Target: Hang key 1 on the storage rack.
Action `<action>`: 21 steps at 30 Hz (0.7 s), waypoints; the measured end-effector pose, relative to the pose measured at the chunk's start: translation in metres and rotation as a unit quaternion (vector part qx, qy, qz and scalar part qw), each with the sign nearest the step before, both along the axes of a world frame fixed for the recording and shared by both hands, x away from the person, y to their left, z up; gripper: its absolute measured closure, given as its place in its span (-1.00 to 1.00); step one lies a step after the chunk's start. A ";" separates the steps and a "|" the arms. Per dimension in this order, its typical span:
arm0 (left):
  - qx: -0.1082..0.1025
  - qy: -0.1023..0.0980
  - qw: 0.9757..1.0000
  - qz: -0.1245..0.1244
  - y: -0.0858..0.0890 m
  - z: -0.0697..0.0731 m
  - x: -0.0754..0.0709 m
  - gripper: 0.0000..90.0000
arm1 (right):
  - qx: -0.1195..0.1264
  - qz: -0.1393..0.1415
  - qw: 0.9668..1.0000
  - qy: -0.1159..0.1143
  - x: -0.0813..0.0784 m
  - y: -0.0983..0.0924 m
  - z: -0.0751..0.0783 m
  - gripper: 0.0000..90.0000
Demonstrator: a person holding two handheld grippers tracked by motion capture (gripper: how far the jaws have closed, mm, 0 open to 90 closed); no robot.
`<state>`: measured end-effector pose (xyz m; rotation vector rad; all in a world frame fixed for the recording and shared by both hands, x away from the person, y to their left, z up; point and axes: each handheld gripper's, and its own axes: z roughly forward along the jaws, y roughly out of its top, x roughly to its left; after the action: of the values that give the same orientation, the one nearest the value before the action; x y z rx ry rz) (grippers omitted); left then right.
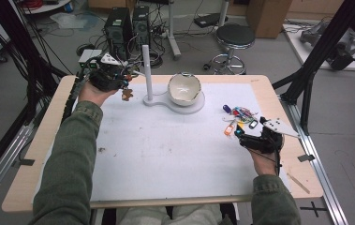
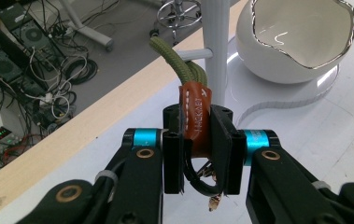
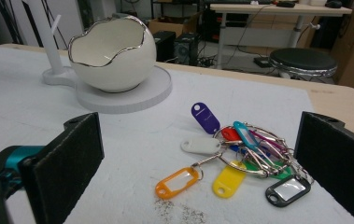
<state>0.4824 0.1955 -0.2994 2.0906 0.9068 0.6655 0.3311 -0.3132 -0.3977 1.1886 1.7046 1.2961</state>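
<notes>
I see a wooden counter [image 1: 48, 136] with a white mat [image 1: 166, 150] over most of it, marked by a few dark specks and smudges. At the far middle sits a white stand [image 1: 184, 107] with an upright post [image 1: 146, 70] and an egg-shaped bowl [image 1: 183, 88] with a silver rim. My left gripper [image 1: 119, 77] is up at the far left corner, closed on a brown leather tab [image 2: 197, 116] with an olive cord [image 2: 177, 63] looped above it; the cord reaches toward a small peg on the post, though I cannot tell whether it is hooked on. A small brown charm [image 1: 127, 93] dangles below the gripper. My right gripper [image 1: 240, 137] rests low at the near right with its jaws wide apart and nothing in them, facing a bunch of key tags [image 3: 240, 149] lying on the mat just ahead: purple, white, orange, yellow, black and others on rings. Around the counter the grey floor carries computer towers [image 1: 127, 28], tangled cables, a black stool [image 1: 233, 40], and cardboard boxes [image 1: 269, 14]; black frame struts [image 1: 322, 51] stand on both sides.
</notes>
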 end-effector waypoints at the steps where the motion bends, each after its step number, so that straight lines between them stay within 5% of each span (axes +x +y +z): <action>1: 0.001 -0.001 1.000 0.000 0.000 0.000 0.000 0.68 | 0.000 0.000 1.000 0.000 0.000 0.000 0.000 -0.99; 10: 0.013 -0.019 1.000 -0.012 -0.006 -0.001 -0.001 0.68 | 0.001 0.001 1.000 0.003 0.000 0.000 0.000 -0.99; 21: 0.021 -0.006 0.999 -0.034 -0.026 -0.004 0.006 0.68 | 0.002 0.001 1.000 0.001 0.001 0.000 0.000 -0.99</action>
<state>0.4879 0.1692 -0.3032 2.1420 0.8172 0.6649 0.3317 -0.3134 -0.3979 1.1908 1.7051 1.3007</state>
